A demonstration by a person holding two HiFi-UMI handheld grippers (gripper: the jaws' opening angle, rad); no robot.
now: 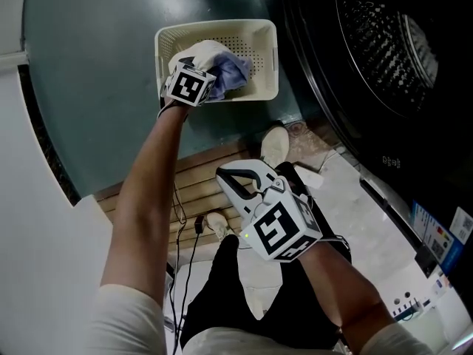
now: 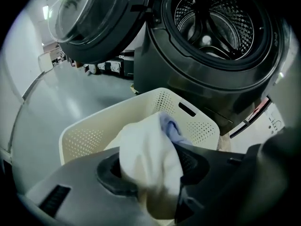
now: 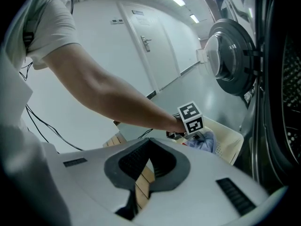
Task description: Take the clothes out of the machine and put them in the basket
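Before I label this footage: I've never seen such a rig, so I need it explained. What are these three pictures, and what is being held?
No robot here: a person holds a two-jaw gripper in each hand. One picture comes from a head camera looking down; the others come from cameras riding on each gripper. The left gripper holds a white cloth over the cream perforated plastic basket on the grey-green floor, next to a crumpled blue cloth. The white right gripper is shut and empty. The black front-loading washing machine stands open at the head view's right.
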